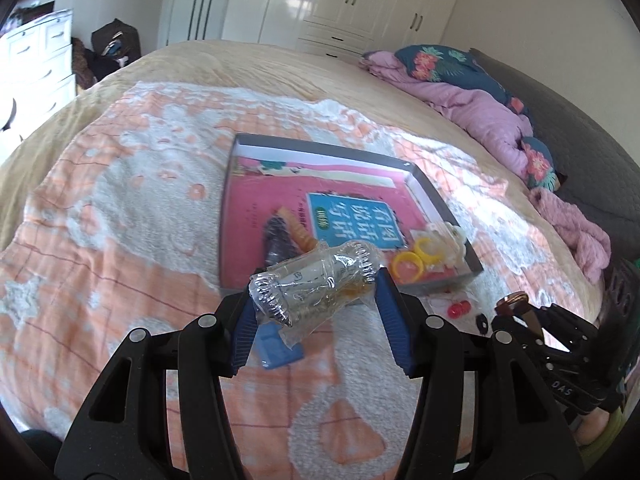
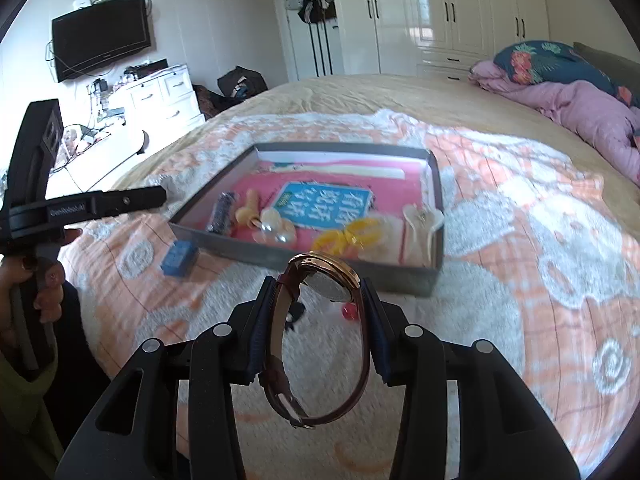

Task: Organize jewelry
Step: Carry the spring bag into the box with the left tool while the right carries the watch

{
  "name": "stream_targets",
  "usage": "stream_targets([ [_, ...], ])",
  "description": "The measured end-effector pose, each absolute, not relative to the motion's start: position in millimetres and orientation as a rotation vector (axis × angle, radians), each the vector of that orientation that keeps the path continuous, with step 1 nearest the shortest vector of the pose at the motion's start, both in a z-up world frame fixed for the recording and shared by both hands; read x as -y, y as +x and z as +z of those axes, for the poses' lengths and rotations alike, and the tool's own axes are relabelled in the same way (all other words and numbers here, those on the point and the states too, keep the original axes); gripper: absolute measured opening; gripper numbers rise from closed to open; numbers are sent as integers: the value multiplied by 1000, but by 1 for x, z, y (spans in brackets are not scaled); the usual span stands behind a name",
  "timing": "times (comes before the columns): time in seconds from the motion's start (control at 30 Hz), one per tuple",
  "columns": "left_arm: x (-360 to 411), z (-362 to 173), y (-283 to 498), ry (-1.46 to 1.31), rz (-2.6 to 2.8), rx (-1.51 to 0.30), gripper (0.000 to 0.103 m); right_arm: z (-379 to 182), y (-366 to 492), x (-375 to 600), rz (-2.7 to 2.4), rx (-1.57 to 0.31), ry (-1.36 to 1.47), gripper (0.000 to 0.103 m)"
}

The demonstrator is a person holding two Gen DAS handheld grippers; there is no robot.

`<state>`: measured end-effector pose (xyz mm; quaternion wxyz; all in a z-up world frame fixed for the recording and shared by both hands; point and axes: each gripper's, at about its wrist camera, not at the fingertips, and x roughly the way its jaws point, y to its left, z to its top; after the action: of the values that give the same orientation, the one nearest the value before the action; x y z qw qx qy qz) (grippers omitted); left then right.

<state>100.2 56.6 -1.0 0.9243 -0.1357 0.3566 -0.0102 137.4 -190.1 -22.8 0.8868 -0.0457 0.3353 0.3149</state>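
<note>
My left gripper is shut on a clear crinkled plastic packet with something yellowish inside, held just above the near edge of the tray. The grey-rimmed tray lies on the bed, lined with a pink and blue printed sheet. It holds yellow rings, a dark piece and an orange piece. My right gripper is shut on a watch with a gold case and brown strap, in front of the tray. The bed in front holds a blue box, a red bead and a small black item.
An orange and white blanket covers the bed. A pink quilt and floral pillows lie at the right. A hand holds the left gripper's handle at the left edge. White wardrobes, a dresser and a wall television stand beyond.
</note>
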Motion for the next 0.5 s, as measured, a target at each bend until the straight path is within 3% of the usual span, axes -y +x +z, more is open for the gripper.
stream_targets([
  [0.5, -69, 7, 118, -282, -7, -713, 47, 5, 160, 158, 690, -631, -108, 40],
])
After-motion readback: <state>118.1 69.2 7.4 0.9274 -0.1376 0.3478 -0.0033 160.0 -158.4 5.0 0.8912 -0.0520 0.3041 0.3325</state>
